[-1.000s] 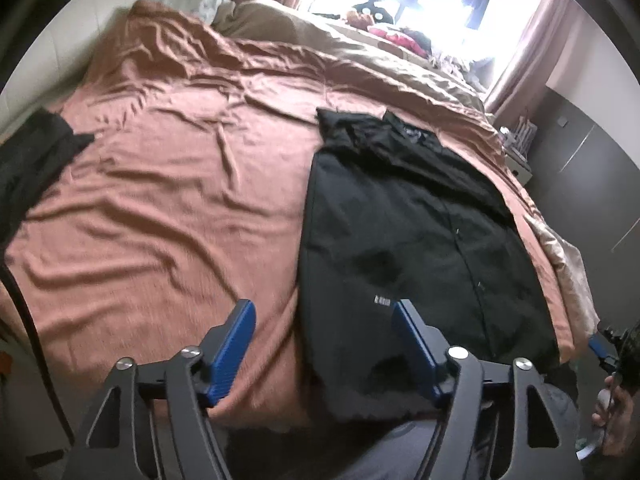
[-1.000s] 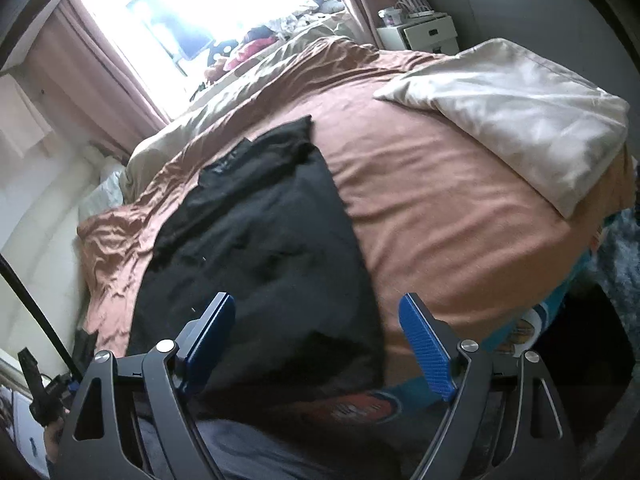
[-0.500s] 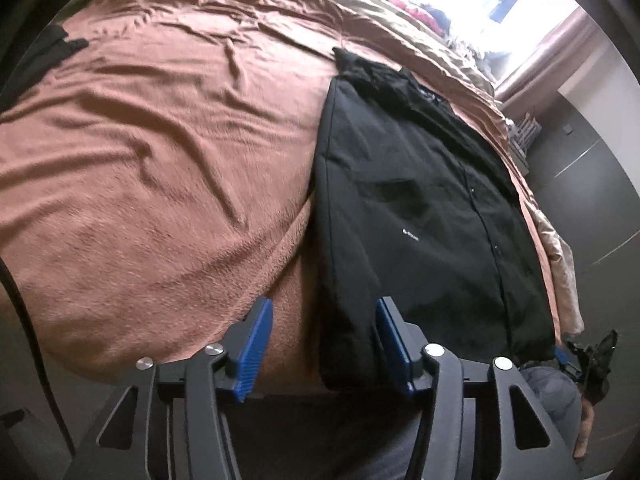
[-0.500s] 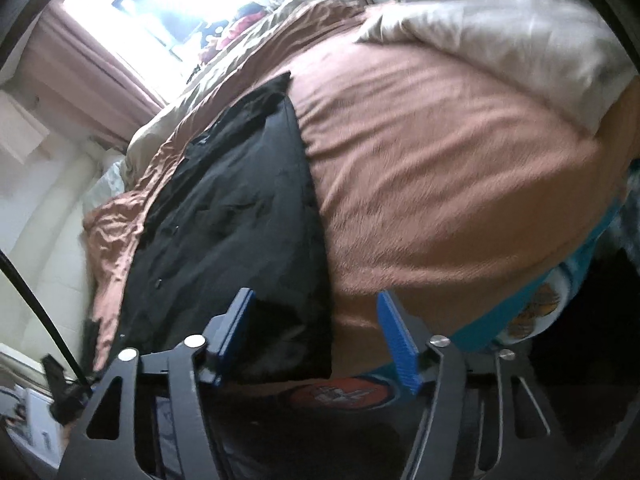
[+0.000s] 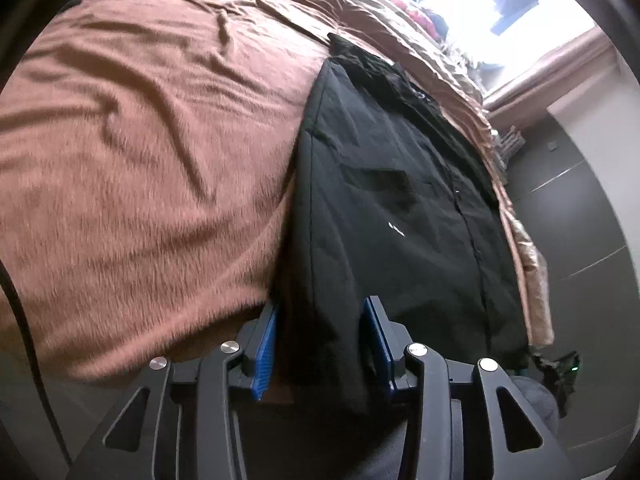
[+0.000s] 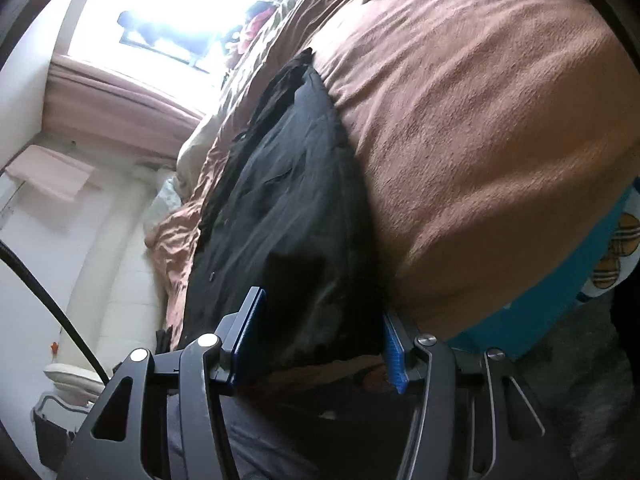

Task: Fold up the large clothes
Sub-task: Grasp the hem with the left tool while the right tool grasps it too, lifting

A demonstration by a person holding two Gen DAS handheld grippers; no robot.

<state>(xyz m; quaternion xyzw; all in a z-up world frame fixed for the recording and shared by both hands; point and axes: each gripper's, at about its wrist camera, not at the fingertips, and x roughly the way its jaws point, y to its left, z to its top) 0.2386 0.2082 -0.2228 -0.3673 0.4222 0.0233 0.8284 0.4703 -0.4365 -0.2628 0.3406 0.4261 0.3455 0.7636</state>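
A black jacket, lying lengthwise away across the bed, is being straddled at its near hem corners by the closing left gripper and right gripper, pads not yet visibly pinching cloth.

My right gripper sits at the near hem of the black garment, its jaws having just been closing with the hem corner between the blue pads. The garment lies lengthwise on the brown blanket, toward the bright window.
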